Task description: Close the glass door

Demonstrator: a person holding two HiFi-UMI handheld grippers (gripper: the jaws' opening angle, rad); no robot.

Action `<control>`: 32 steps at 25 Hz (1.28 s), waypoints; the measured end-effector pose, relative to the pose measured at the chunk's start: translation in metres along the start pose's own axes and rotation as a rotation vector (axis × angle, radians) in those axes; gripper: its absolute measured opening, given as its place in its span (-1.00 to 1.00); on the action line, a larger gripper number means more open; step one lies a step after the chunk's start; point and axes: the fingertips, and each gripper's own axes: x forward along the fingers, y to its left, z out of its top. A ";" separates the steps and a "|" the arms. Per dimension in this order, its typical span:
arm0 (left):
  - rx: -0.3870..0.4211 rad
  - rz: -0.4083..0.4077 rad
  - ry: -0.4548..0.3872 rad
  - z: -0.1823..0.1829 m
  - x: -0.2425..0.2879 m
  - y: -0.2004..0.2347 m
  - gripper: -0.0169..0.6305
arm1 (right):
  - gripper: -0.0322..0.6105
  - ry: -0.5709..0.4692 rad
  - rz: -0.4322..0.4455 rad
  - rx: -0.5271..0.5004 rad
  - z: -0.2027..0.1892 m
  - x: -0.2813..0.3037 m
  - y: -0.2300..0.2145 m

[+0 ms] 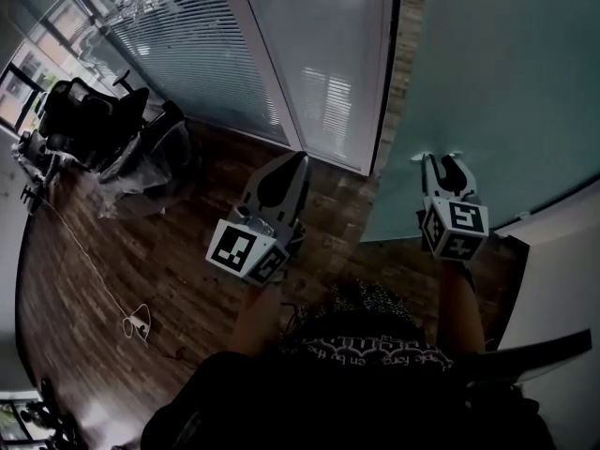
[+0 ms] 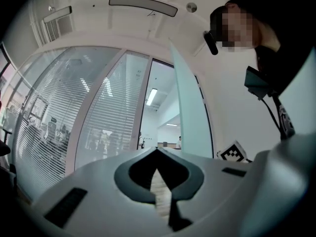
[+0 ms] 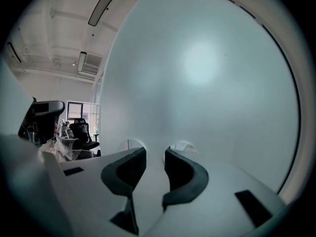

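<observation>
1. The large frosted pale-green glass door (image 1: 497, 92) stands swung open at the right of the doorway.
2. The right gripper (image 3: 154, 152) has its jaws partly apart and empty, tips against the door's face.
3. The left gripper (image 2: 158, 151) has its jaws closed together, holding nothing.

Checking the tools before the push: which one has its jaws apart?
The right tool, its tips at the frosted glass door; the left tool has its jaws together, nothing between them.

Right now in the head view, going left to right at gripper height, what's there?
Black office chairs → left gripper → right gripper, tips up at the frosted glass door, which runs on to the right edge. The blinds wall is left out because it overlaps the chairs.
</observation>
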 end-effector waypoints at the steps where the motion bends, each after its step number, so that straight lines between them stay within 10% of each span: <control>1: -0.001 -0.001 0.004 -0.003 0.005 0.001 -0.94 | -0.53 0.001 0.000 -0.002 0.001 0.005 -0.002; 32: -0.015 -0.036 -0.025 -0.030 0.167 0.087 -0.94 | -0.54 0.014 -0.045 -0.001 0.034 0.159 -0.041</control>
